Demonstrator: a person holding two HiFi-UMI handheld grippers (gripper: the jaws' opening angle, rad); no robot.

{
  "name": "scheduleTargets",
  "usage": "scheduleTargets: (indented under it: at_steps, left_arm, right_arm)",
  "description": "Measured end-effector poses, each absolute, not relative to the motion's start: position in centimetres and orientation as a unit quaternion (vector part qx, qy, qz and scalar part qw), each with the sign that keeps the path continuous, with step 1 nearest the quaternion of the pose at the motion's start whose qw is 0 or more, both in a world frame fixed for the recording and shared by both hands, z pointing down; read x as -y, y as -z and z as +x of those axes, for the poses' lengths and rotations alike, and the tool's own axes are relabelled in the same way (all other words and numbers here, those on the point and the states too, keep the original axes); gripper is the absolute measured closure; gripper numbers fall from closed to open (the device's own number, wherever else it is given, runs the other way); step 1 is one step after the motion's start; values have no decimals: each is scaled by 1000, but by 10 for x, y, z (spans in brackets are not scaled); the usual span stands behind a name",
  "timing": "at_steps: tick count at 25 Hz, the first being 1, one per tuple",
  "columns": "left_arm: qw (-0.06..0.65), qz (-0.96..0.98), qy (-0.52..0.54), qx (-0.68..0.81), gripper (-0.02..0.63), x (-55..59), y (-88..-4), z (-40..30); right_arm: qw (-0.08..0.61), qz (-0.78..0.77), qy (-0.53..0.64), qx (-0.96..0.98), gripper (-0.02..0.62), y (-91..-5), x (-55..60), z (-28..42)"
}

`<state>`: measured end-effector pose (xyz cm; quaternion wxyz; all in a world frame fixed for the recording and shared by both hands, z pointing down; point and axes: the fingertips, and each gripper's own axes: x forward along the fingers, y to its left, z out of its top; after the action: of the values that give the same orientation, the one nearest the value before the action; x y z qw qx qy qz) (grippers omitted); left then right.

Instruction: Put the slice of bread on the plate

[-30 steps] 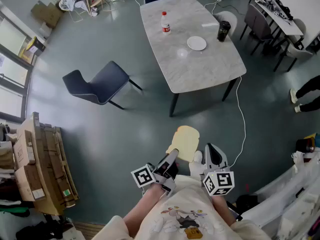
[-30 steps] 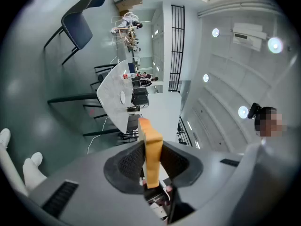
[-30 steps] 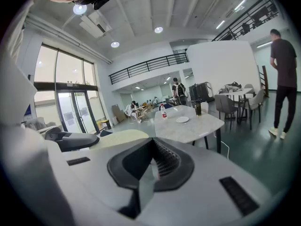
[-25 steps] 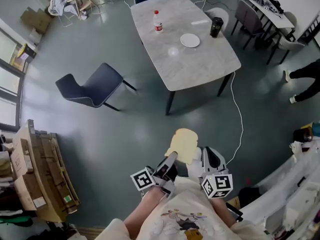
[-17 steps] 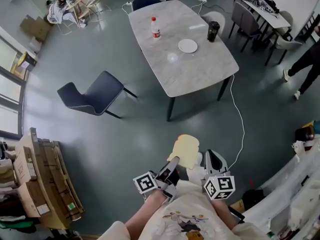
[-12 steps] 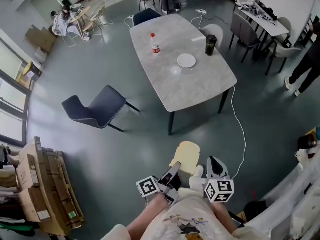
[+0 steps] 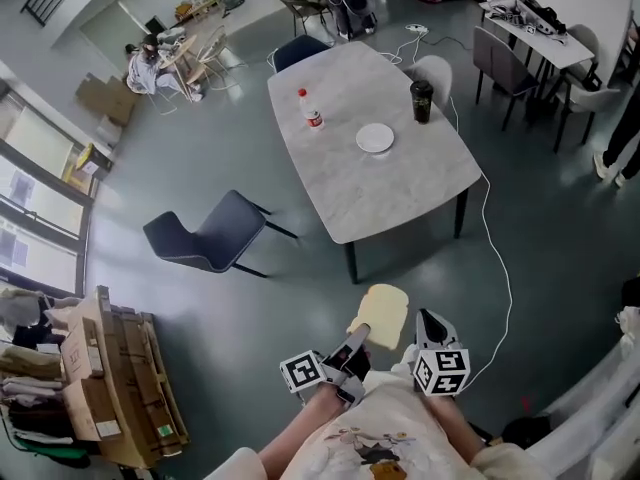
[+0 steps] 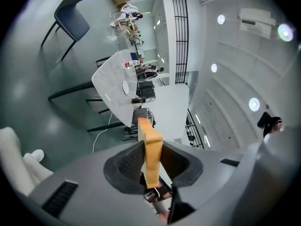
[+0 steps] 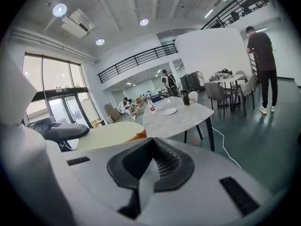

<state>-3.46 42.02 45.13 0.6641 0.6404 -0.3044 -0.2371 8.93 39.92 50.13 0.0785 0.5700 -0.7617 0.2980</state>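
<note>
The left gripper (image 8: 153, 168) is clamped on the slice of bread (image 8: 150, 140), which stands on edge between its pads, held in the air above the grey floor (image 7: 270, 308). Just beside it, the right gripper (image 9: 151, 142) has its jaws together with nothing between them. Well ahead stands the marble table (image 7: 400, 188), bearing the white plate (image 7: 375, 138), a bottle (image 7: 309, 109) and a dark cup (image 7: 421, 100). A blue chair (image 7: 205, 236) sits at the table's left.
</note>
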Motion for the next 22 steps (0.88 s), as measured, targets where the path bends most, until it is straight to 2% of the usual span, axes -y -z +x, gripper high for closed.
scheduleTargets:
  at_steps: [7,13,18,22]
  left_arm:
    - [643,625,262,357,502,-391,-444,-35]
    - [655,592,265,388,502,-372,-470,-47]
    - [667,576,269,389,502,-326,-502,-83]
    - [687,558,275,376,502,-266,-519,-105]
  right_arm:
    - [92,511,-347,781,589,-522,-375,84]
    - [106,495,-364,782,589,-541,-349,72]
    - [130,490,-366,780,591,-569,-312,45]
    - [124,537,-355,755,591,-559,-267,54]
